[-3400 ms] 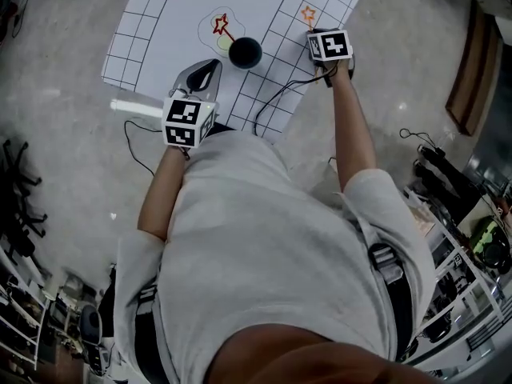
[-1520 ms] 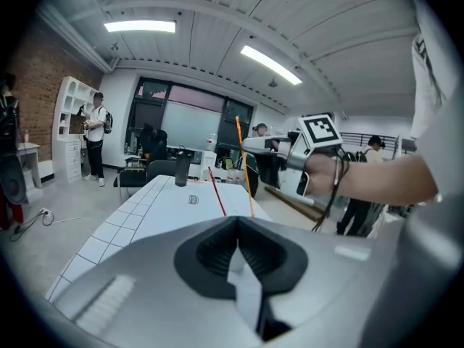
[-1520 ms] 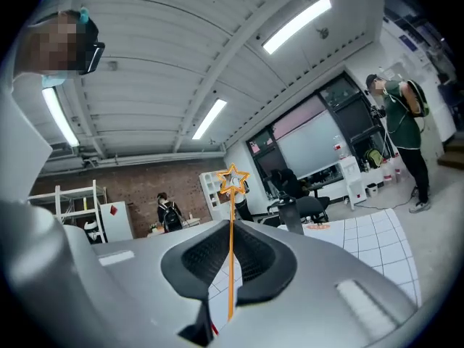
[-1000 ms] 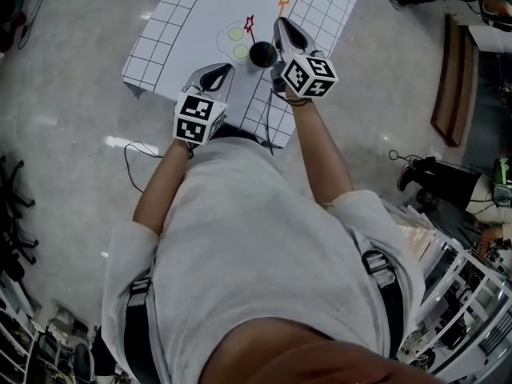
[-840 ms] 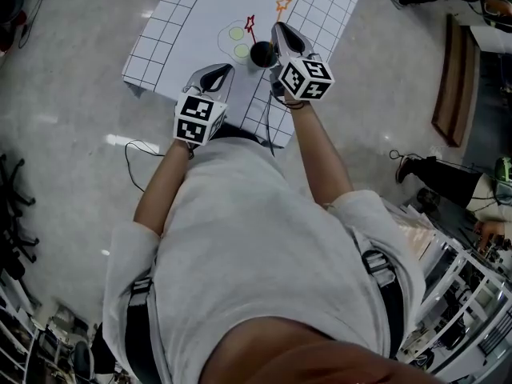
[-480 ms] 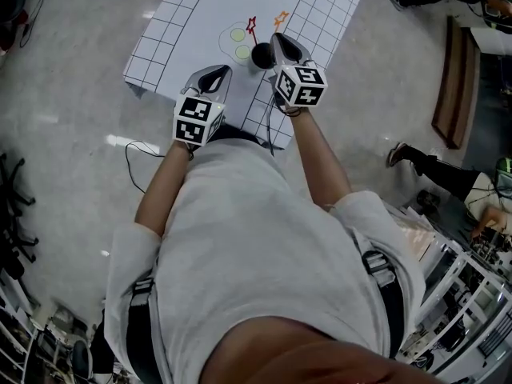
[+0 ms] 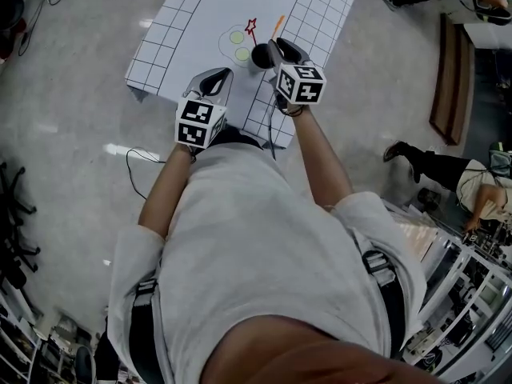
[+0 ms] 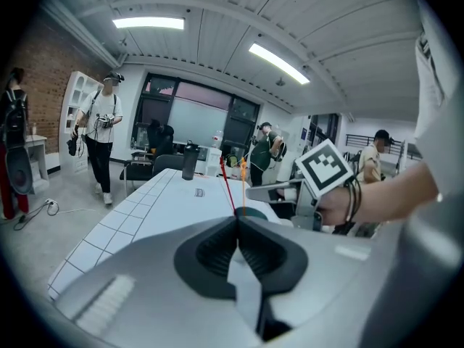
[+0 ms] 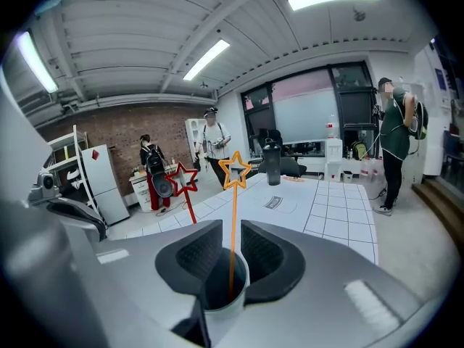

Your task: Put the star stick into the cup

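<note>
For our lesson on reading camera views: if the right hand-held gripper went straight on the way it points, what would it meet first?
Probably the orange star stick: it stands in the cup right between the opening jaws of the right hand-held gripper, though depth is unclear.

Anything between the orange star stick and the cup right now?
Nothing visible does. The orange star stick stands between the opening jaws of the right hand-held gripper, its lower end already inside the cup. The pads are not pressing on it.
</note>
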The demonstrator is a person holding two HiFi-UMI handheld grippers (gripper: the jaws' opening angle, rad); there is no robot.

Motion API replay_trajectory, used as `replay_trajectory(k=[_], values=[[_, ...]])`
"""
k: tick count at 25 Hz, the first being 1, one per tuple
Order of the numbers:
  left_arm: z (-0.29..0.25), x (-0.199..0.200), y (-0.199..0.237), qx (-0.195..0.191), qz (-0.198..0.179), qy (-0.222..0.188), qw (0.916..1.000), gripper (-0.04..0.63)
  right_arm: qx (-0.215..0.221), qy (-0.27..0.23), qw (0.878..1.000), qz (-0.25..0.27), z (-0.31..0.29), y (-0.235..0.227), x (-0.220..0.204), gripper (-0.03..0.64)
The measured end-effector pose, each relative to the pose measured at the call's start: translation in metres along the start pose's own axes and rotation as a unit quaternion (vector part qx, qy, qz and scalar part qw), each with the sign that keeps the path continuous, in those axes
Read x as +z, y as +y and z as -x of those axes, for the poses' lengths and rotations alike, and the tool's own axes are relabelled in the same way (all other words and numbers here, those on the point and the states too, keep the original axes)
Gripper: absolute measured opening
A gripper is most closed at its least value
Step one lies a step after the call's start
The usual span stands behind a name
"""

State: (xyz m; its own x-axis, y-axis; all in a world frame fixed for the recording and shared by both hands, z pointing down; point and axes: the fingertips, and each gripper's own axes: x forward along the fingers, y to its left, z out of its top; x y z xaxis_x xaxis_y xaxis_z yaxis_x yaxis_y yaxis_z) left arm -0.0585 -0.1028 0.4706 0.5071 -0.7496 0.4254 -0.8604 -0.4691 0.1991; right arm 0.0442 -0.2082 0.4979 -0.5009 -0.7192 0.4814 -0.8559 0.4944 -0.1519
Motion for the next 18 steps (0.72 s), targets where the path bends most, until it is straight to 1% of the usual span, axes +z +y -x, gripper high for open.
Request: replay_trajectory(k=[3,6,8,11,14,18], values=[[0.009,0.003,-0.001,-0.004,0.003,-0.012,0.9999,0.003,-0.021,-0.016,1.0,0.001,0.015,0.0,0.006,0.078],[0.023,0.004,-0.001,-0.003,0.001,-0.025,0.9997,0.003,-0.044,-0.035,0.998,0.017,0.037,0.011,0.011,0.055],[0.034,0.005,-0.001,0.001,-0.005,-0.032,0.9995,0.003,-0.06,-0.051,0.996,0.031,0.055,0.023,0.013,0.004],[0.05,0.01,-0.007,-0.005,-0.003,-0.05,0.9987,0.003,-0.073,-0.079,0.994,0.037,0.086,0.046,0.015,-0.002],[0.062,0.019,-0.013,-0.018,0.004,-0.07,0.9974,0.003,-0.084,-0.106,0.99,0.031,0.114,0.067,0.019,-0.002],[0.068,0.021,-0.03,-0.04,-0.017,-0.077,0.9961,0.003,-0.094,-0.129,0.987,0.029,0.146,0.092,0.018,-0.002]])
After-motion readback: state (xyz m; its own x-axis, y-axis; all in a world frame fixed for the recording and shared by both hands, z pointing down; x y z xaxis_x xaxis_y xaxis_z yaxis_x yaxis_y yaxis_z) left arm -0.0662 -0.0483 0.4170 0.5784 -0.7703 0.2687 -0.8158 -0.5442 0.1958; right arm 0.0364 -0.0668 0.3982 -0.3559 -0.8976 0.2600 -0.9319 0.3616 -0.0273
